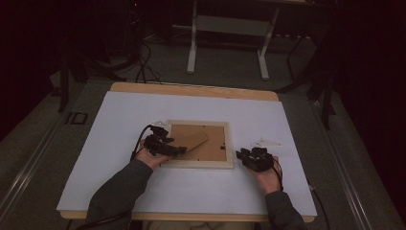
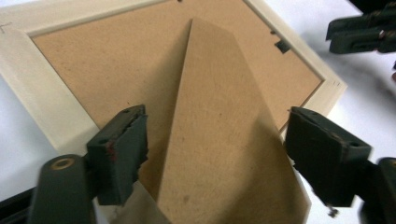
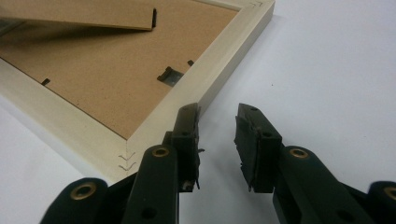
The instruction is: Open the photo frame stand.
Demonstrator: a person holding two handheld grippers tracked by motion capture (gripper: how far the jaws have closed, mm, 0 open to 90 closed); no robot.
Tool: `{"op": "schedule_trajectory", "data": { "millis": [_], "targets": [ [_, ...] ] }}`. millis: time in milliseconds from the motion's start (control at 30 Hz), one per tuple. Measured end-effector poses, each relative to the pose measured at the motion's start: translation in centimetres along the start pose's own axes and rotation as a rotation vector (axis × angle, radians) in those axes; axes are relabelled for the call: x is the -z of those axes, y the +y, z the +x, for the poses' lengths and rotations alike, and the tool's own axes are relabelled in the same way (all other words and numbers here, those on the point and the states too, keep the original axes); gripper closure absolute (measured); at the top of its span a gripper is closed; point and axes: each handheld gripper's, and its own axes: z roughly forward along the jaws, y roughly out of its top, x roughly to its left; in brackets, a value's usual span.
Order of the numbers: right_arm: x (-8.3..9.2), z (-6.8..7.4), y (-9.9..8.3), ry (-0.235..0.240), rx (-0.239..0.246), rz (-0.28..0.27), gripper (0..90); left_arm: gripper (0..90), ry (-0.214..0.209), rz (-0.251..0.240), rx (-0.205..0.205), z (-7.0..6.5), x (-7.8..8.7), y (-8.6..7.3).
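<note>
No writing shows on the picture frame (image 1: 198, 143) back.

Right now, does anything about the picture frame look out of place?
Yes. The frame lies face down, and its cardboard stand is lifted off the backing board at an angle, between the open left gripper fingers. No damage shows.

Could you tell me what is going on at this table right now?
A person is working on a picture frame lying face down on a white table, with a gripper in each hand. The left gripper is at the frame's stand, which is tilted up off the backing; its jaws sit open on either side of it. The right gripper waits beside the frame's corner, jaws partly open with nothing between them.
</note>
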Motion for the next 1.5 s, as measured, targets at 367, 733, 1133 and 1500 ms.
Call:
{"op": "schedule_trajectory", "data": {
  "millis": [367, 733, 1133, 1500],
  "targets": [
    [-0.1, 0.0, 0.0, 0.000, -0.001, -0.001, 68.7, 32.0, 0.025, 0.041, -0.072, -0.8, -0.5, -0.2],
    [-0.2, 0.0, 0.0, 0.003, -0.001, 0.001, 67.8, 34.8, 0.056, 0.031, -0.115, -1.3, -0.4, 0.0],
    [-0.6, 0.2, 0.4, 0.004, -0.005, 0.000, 67.8, 35.1, 0.067, 0.006, -0.155, -2.0, 0.2, 0.4],
    [-1.5, 0.2, 1.0, 0.022, -0.019, 0.001, 66.9, 35.2, 0.075, -0.029, -0.193, -2.8, 0.9, 0.5]
  ]
}}
